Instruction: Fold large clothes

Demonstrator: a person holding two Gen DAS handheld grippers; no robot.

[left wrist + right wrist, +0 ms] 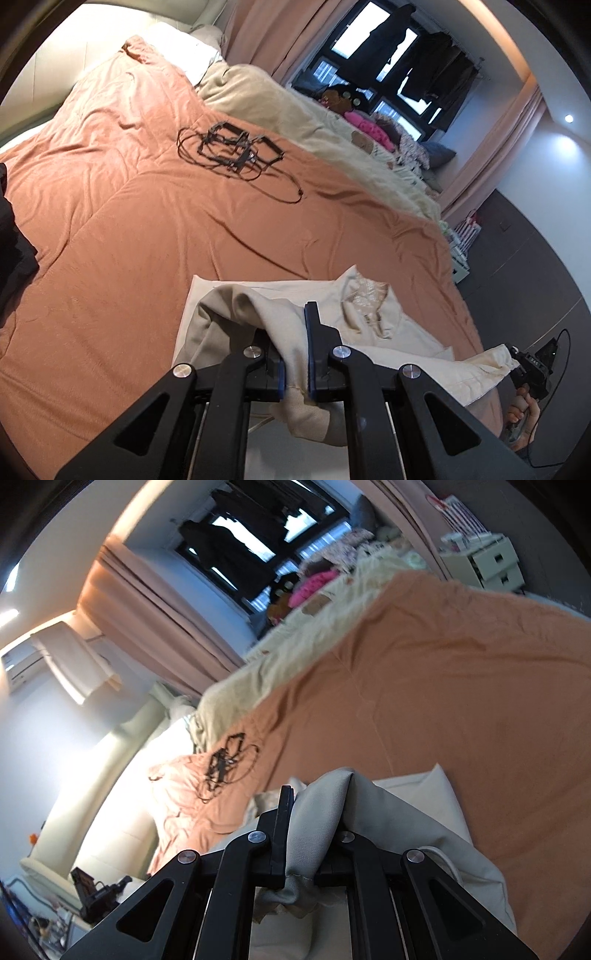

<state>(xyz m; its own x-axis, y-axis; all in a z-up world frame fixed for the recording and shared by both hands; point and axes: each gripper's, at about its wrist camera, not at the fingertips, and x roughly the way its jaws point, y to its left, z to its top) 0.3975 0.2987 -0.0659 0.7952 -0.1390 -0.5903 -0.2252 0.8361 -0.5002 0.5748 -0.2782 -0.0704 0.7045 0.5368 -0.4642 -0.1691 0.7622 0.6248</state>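
Soft beige garment (295,354) is being clamped in both nearly closed jaws, left gripper (295,369) and right gripper (306,849), over the bed (147,221).

Garment (369,325) on bedspread (147,221); cable tangle (229,151) beyond it.

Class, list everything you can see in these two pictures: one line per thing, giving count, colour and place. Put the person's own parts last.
garment: one, beige, on the near edge of the bed, pinched by both grippers
bedspread: one, orange, covering the bed
blanket: one, cream, along the bed's far side
cable: one tangle, black, mid-bed
pillow: one, white, at the head of the bed
curtains: pink, either side of the window
drawers: one unit, white, past the bed's foot
left gripper: one, black, shut on garment
right gripper: one, black, shut on garment
hand: one, holding the right gripper
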